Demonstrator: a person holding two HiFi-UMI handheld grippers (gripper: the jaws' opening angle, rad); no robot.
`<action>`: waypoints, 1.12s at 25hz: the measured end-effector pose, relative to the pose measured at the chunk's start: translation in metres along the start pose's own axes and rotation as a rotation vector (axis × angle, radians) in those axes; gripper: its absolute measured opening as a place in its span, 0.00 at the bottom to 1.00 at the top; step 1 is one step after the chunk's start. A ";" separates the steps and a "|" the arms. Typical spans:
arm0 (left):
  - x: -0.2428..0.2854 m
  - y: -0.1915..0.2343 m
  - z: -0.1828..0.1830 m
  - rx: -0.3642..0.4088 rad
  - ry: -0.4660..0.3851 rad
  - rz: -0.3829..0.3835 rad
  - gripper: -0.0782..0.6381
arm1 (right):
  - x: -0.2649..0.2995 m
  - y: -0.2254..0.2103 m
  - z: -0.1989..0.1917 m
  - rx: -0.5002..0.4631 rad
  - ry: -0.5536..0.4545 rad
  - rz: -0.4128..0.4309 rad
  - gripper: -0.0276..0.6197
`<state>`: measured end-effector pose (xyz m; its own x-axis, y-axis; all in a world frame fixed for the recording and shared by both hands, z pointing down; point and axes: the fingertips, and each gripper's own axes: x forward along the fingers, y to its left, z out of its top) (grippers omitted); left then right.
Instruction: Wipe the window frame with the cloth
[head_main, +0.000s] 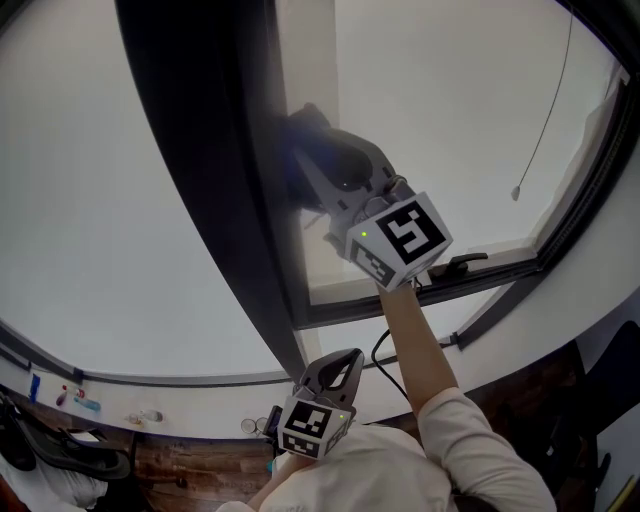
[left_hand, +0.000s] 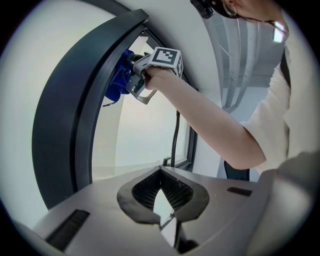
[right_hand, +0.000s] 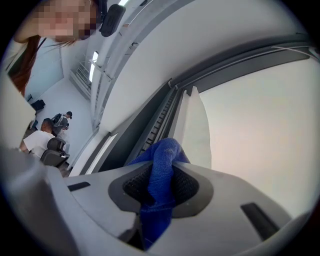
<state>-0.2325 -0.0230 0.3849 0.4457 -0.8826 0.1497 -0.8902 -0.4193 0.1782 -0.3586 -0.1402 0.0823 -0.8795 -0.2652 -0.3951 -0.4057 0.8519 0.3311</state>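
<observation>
A dark window frame post runs down between two bright panes. My right gripper is raised against it, shut on a blue cloth that presses on the post's right side. The left gripper view shows the same cloth bunched against the curved dark frame. In the right gripper view the cloth is pinched between the jaws and bulges out toward the frame's grooved channel. My left gripper hangs low by the sill, shut with nothing in it.
A black window handle sits on the lower frame to the right. A thin cord with a pull hangs over the right pane. Small items lie on the sill at left, a dark bag below. Seated people are far behind.
</observation>
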 end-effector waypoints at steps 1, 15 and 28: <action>0.002 -0.001 0.000 -0.001 -0.001 -0.006 0.12 | -0.001 0.001 -0.002 -0.001 0.008 0.000 0.18; 0.006 -0.002 0.001 -0.003 -0.006 -0.012 0.12 | -0.015 0.009 -0.029 -0.004 0.078 -0.018 0.18; 0.000 -0.009 0.000 0.006 -0.003 -0.023 0.12 | -0.028 0.023 -0.061 0.007 0.156 -0.020 0.18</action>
<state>-0.2245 -0.0193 0.3828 0.4661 -0.8731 0.1428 -0.8800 -0.4410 0.1762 -0.3584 -0.1405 0.1533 -0.8997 -0.3484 -0.2629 -0.4218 0.8490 0.3183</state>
